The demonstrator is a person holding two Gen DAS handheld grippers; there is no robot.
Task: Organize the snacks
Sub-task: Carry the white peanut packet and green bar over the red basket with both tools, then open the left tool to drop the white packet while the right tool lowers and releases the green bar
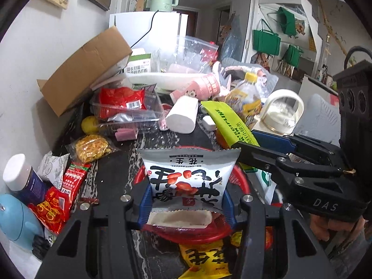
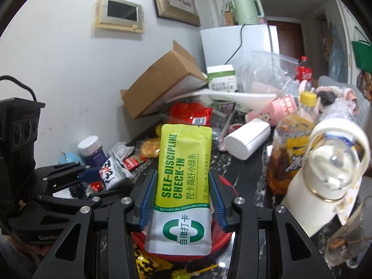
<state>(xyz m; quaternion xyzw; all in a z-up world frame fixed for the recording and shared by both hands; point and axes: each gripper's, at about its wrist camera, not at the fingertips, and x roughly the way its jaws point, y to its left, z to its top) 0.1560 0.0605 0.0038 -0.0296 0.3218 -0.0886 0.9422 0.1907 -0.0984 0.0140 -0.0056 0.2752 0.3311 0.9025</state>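
Above the red basket [image 1: 241,176] on a cluttered dark counter, the left gripper [image 1: 187,200] clamps a white peanut packet [image 1: 189,174] while the right gripper [image 2: 183,197] clamps a yellow-green drink-mix sachet [image 2: 183,162]; each should probably lower well inside the rim before releasing.

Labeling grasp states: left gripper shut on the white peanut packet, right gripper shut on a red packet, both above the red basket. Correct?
Not quite. The right gripper is shut on a yellow-green sachet, not a red packet; the right wrist view shows it plainly. The rest holds: the left gripper is shut on the white peanut packet, both above the red basket.
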